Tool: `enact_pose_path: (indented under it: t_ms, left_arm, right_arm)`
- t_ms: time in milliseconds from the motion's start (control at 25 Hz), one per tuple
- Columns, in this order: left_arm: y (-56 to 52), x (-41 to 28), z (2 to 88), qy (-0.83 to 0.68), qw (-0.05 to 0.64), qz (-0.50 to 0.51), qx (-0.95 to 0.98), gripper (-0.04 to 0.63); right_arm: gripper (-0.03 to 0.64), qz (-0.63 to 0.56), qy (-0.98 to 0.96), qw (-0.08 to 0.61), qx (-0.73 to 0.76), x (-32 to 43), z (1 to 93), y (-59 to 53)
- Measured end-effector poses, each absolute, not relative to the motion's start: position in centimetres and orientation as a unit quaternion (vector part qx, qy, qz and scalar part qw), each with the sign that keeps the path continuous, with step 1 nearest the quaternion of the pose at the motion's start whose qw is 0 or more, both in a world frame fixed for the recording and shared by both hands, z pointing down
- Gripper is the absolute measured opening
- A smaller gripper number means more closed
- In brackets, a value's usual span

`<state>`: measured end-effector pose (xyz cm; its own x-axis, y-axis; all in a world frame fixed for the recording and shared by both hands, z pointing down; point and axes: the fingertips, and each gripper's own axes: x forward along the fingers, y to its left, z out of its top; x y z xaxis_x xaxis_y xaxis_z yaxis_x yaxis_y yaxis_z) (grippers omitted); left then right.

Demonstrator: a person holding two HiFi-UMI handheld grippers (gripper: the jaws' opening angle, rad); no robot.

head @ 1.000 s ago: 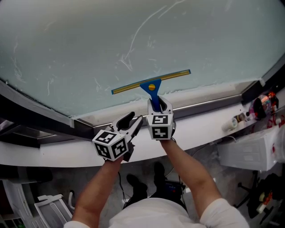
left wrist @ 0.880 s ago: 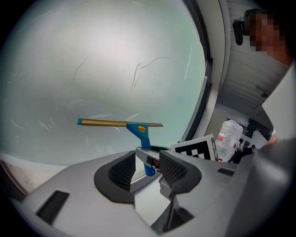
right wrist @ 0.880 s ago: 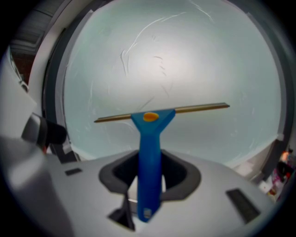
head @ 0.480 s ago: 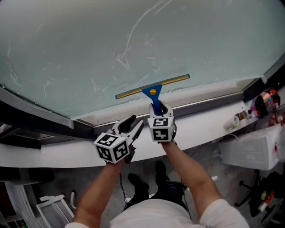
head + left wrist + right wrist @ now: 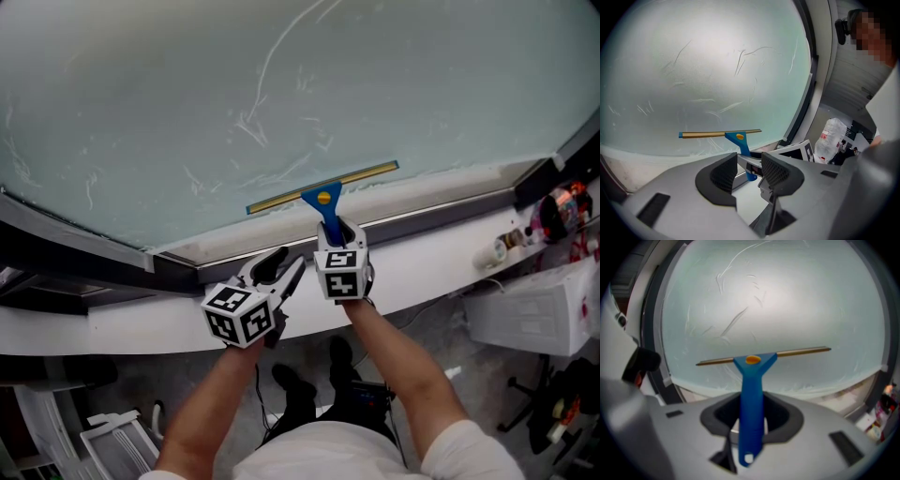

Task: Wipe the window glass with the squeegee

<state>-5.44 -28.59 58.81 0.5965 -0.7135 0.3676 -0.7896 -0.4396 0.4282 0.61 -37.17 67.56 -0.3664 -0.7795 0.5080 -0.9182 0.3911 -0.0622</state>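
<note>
While the right gripper clamps the squeegee by its blue handle, the blade sits low on the window glass, just above the bottom frame. The left gripper hangs beside it, jaws apart and empty. Blade contact looks full but is hard to confirm. A tilted wrist could lift one end and leave streaks, or a downward pull could knock the blade against the frame.

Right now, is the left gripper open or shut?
Open. The left gripper has its jaws apart with nothing between them; the squeegee seen beyond is in the right gripper.
</note>
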Motion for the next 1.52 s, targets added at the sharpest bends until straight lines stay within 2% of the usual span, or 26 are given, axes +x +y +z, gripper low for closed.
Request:
enact_pose_path:
  t_ms: [1520]
  left_arm:
    - [-29.0, -5.0, 63.1, -0.438, 0.312, 0.085, 0.838, 0.183]
  right_arm:
    - [0.150, 0.171, -0.791, 0.274, 0.520, 1.4, 75.2, -36.6]
